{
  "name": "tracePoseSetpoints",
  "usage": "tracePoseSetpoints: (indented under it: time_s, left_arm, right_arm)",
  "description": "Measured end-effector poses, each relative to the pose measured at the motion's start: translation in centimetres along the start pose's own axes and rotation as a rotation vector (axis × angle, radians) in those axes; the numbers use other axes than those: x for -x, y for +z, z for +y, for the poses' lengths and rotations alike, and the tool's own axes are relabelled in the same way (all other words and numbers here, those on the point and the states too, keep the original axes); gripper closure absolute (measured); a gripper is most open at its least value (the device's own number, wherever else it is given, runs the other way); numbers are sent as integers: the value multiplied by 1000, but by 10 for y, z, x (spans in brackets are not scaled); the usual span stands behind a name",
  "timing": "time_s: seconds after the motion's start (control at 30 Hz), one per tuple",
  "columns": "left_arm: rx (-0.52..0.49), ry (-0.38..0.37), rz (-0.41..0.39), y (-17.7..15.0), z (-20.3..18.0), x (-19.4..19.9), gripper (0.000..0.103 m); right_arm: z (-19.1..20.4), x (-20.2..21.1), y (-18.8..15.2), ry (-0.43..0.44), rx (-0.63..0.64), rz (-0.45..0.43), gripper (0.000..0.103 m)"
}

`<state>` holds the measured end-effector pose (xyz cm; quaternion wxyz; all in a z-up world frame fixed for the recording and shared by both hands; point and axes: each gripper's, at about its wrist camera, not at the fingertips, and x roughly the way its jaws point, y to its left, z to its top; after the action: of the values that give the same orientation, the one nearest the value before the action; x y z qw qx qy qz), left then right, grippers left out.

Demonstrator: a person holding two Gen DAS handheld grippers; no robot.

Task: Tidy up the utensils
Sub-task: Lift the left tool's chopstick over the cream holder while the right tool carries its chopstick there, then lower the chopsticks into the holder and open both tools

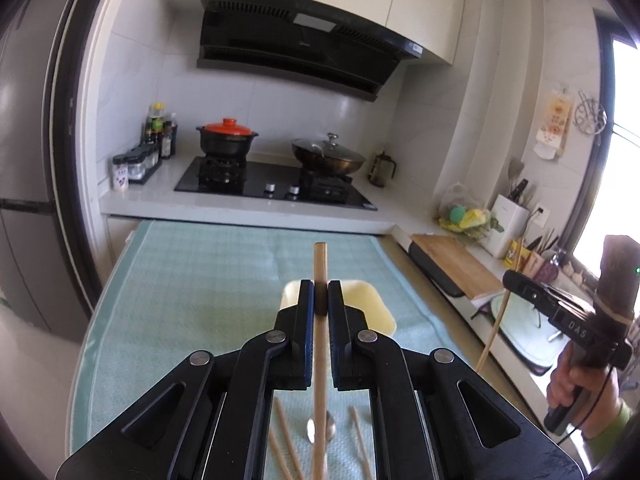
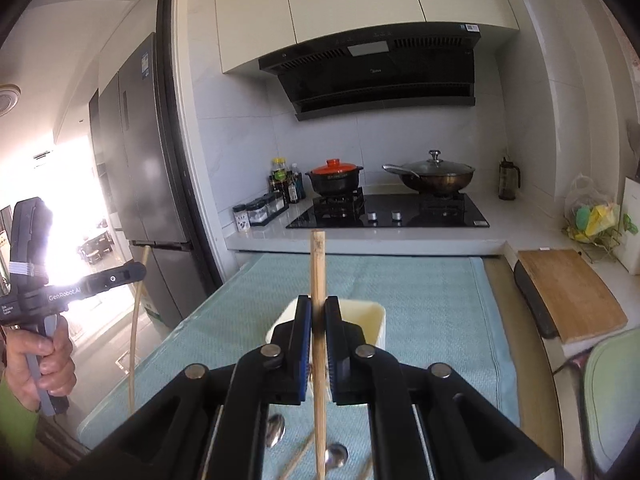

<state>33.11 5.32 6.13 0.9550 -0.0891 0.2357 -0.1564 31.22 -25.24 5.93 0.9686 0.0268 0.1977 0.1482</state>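
Both claws clenched: left claw (image 1: 321, 296) on a chopstick (image 1: 320, 264), right claw (image 2: 318, 312) on another chopstick (image 2: 318, 256). Transport step; next, probably lower both into the cream holder (image 2: 374, 320) mid-bench.

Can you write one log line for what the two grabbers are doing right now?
left hand-held gripper: shut on chopstick | right hand-held gripper: shut on second chopstick | cream container: ahead on mat

The desk (image 1: 192, 272) is covered by a pale green, matt woven cloth. Chopsticks (image 1: 320, 280) of matt, light wood are seen, and a spoon (image 2: 336, 456) of glossy metal. The holder (image 2: 374, 318) looks to be smooth cream plastic.
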Motion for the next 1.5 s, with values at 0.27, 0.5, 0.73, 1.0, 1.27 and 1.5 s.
tracePoseSetpoints:
  time_s: [0.27, 0.5, 0.73, 1.0, 1.27, 1.5]
  left_arm:
    - [-17, 65, -138, 53, -13, -61, 99]
    - [38, 105, -188, 73, -13, -127, 99]
    - [45, 152, -113, 48, -7, -187, 99]
    - [27, 197, 6, 18, -7, -220, 86]
    - [8, 186, 72, 15, 3, -175, 37]
    - [-136, 202, 143, -8, 13, -64, 19]
  right_arm:
    - [4, -70, 58, 4, 32, -101, 96]
    - [-17, -129, 64, -1, 13, -116, 96]
    - [-48, -182, 31, -13, -39, -6, 96]
    - [-71, -217, -9, -17, -86, 143, 95]
    - [-73, -179, -8, -88, -97, 127, 51]
    - [-53, -92, -23, -142, 4, 138, 41]
